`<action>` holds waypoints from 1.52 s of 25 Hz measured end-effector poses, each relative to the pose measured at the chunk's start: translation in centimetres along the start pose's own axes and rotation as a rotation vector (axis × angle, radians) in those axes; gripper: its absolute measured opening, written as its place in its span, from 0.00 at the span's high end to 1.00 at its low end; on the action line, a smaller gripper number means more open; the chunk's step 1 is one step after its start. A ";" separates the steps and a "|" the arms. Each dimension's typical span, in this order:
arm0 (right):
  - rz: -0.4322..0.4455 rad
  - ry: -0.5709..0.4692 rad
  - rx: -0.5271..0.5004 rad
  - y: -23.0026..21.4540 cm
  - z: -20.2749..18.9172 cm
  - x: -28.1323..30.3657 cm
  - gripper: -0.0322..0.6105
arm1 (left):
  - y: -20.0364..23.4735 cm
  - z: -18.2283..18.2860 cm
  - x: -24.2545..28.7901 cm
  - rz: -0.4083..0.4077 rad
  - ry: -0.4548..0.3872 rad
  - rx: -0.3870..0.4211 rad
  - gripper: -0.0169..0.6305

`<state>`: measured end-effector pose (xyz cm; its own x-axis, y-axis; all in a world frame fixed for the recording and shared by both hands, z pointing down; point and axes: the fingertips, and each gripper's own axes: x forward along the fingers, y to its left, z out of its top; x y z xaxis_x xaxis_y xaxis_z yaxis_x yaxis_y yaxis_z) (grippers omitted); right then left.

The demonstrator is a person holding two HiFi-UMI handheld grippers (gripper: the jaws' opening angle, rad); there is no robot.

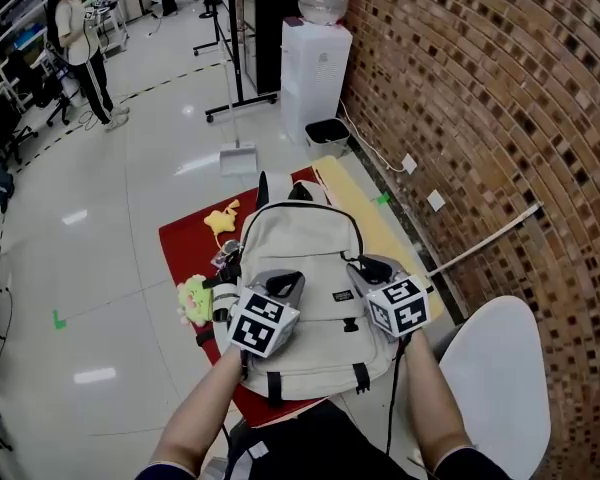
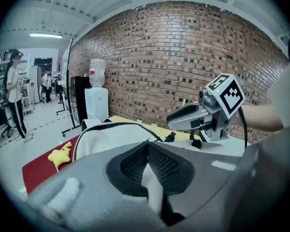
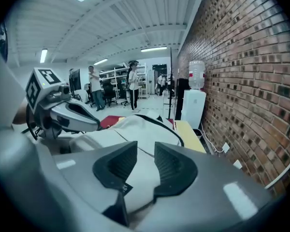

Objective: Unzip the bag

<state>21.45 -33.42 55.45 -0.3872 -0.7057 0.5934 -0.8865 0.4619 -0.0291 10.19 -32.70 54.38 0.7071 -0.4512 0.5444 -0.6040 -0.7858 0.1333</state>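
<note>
Jaws of the right gripper (image 1: 372,266) stand spread, cream fabric showing between them. Those of the left gripper (image 1: 285,283) meet at the tips. Both are over the lower front of the cream fabric backpack (image 1: 302,238), which lies flat on a red mat (image 1: 185,243) on the glossy pale floor (image 1: 130,158) beside a brick wall (image 1: 480,98). Bare forearms (image 1: 205,408) reach forward, grippers tilted down.

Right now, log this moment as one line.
stage: pre-unzip | backpack: zip looks closed, on red mat | left gripper: fingers shut, empty, over backpack | right gripper: fingers open, empty, over backpack
</note>
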 end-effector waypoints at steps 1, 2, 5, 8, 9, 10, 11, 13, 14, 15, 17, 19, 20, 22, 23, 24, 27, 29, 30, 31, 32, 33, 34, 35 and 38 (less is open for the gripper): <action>-0.005 0.033 -0.016 -0.5 -0.4 1.0 0.77 | 0.1 -0.3 0.4 -0.003 0.011 -0.001 0.97; -0.009 0.065 -0.029 -0.9 -0.9 1.9 0.77 | 0.1 -0.6 0.7 -0.006 0.021 -0.001 0.97; -0.001 0.156 -0.023 -1.6 -2.8 4.5 0.77 | -0.1 -1.9 1.6 -0.011 0.058 -0.007 0.97; 0.001 0.230 0.009 -2.5 -4.3 6.7 0.76 | 0.1 -2.6 2.1 0.005 0.076 -0.023 0.97; 0.000 0.253 0.015 -2.7 -4.7 7.3 0.76 | 0.2 -2.9 2.2 0.013 0.080 -0.031 0.97; 0.001 0.276 0.017 -2.7 -5.2 7.9 0.75 | 0.4 -3.2 2.4 0.018 0.084 -0.039 0.97; 0.002 0.299 0.016 -2.8 -5.7 8.4 0.74 | 0.4 -3.5 2.5 0.021 0.089 -0.047 0.97; -0.007 0.338 0.015 -3.2 -6.5 9.1 0.72 | 0.5 -4.1 2.9 0.025 0.103 -0.058 0.97; -0.017 0.349 0.017 -3.5 -6.8 9.3 0.71 | 0.5 -4.3 3.1 0.025 0.112 -0.061 0.97; -0.025 0.356 0.019 -3.7 -7.0 9.5 0.71 | 0.4 -4.5 3.2 0.025 0.123 -0.064 0.97; -0.043 0.367 0.015 -4.0 -7.1 9.9 0.71 | 0.4 -4.9 3.4 0.023 0.140 -0.063 0.97; -0.065 0.388 -0.001 -4.2 -7.3 10.1 0.74 | 0.3 -5.1 3.5 0.021 0.152 -0.065 0.97; -0.071 0.400 -0.011 -4.3 -7.4 10.2 0.78 | 0.3 -5.2 3.5 0.021 0.156 -0.068 0.97; -0.069 0.415 -0.029 -4.2 -7.6 10.1 0.81 | 0.2 -5.3 3.5 0.020 0.161 -0.069 0.97; -0.064 0.418 -0.031 -4.1 -7.6 10.1 0.83 | 0.2 -5.2 3.5 0.020 0.165 -0.068 0.97; -0.057 0.420 -0.026 -4.1 -7.6 10.2 0.83 | 0.2 -5.2 3.6 0.018 0.169 -0.064 0.97; -0.024 0.429 0.020 -4.1 -7.7 10.2 0.81 | -0.1 -5.3 3.6 0.005 0.188 -0.043 0.97; -0.010 0.436 0.039 -4.0 -7.7 10.2 0.78 | -0.2 -5.1 3.4 -0.006 0.192 -0.028 0.97; -0.009 0.441 0.038 -4.0 -7.8 10.4 0.78 | -0.2 -4.9 3.3 -0.009 0.193 -0.023 0.97; -0.012 0.448 0.030 -4.0 -7.9 10.5 0.78 | -0.2 -4.8 3.2 -0.008 0.196 -0.019 0.97; -0.018 0.458 0.018 -4.0 -8.1 10.7 0.78 | -0.1 -4.8 3.1 -0.005 0.200 -0.015 0.97; -0.025 0.468 0.003 -4.1 -8.3 10.9 0.80 | 0.0 -4.8 3.0 -0.002 0.208 -0.011 0.97; -0.031 0.478 -0.013 -4.1 -8.5 11.0 0.82 | 0.1 -4.9 3.0 0.000 0.216 -0.006 0.97; -0.034 0.487 -0.032 -4.1 -8.7 11.1 0.85 | 0.1 -5.1 3.0 -0.001 0.224 -0.003 0.97; -0.023 0.509 -0.088 -3.8 -9.0 11.2 0.91 | -0.1 -5.7 3.2 -0.012 0.242 -0.002 0.97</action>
<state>22.81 -38.24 69.44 -0.1757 -0.3756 0.9100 -0.8601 0.5082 0.0437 10.45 -31.61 60.84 0.6053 -0.3274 0.7255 -0.5971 -0.7895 0.1419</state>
